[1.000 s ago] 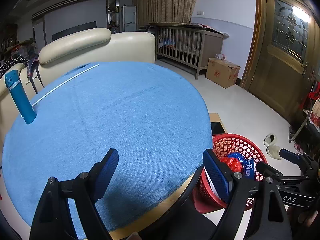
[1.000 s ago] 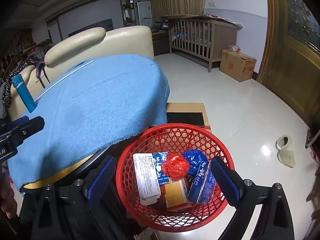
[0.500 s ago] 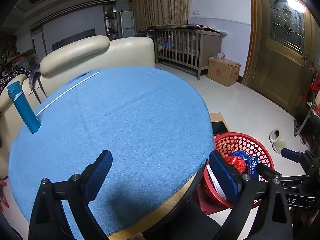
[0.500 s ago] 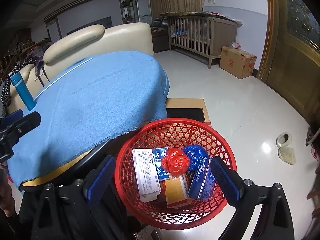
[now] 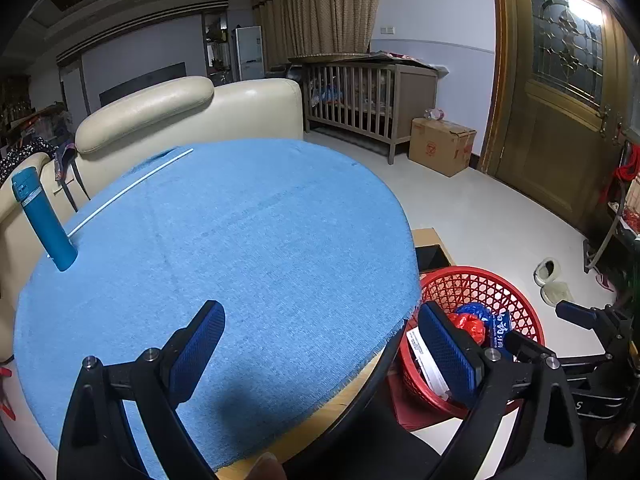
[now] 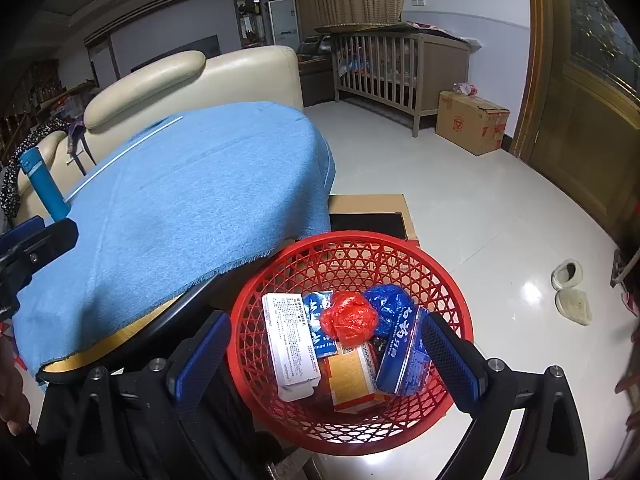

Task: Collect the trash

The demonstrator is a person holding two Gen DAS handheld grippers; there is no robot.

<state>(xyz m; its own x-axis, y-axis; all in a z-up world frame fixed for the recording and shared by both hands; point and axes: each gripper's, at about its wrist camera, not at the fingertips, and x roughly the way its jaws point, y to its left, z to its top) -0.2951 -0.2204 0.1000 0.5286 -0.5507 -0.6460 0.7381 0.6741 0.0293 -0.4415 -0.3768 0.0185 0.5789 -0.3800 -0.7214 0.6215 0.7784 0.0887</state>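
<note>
A red mesh basket (image 6: 256, 304) stands on the floor beside the round table; it also shows in the left wrist view (image 5: 520, 300). It holds a white carton (image 6: 290, 346), a red crumpled bag (image 6: 350, 318), a blue crumpled bag (image 6: 386, 306), a blue packet (image 6: 404, 356) and an orange box (image 6: 350, 376). My right gripper (image 6: 328, 354) is open and empty above the basket. My left gripper (image 5: 324, 346) is open and empty over the near edge of the blue tablecloth (image 5: 224, 240).
A blue bottle (image 5: 42, 220) stands at the table's left edge, with a thin white rod (image 5: 128, 194) lying beside it. A cream sofa (image 5: 180, 112) is behind the table. A flat cardboard box (image 6: 372, 214) lies behind the basket. Slippers (image 6: 570, 294) lie on the tiled floor.
Both grippers have drawn back and up a little, so the table and basket look slightly farther away. Both stay open. The trash in the basket has not moved.
</note>
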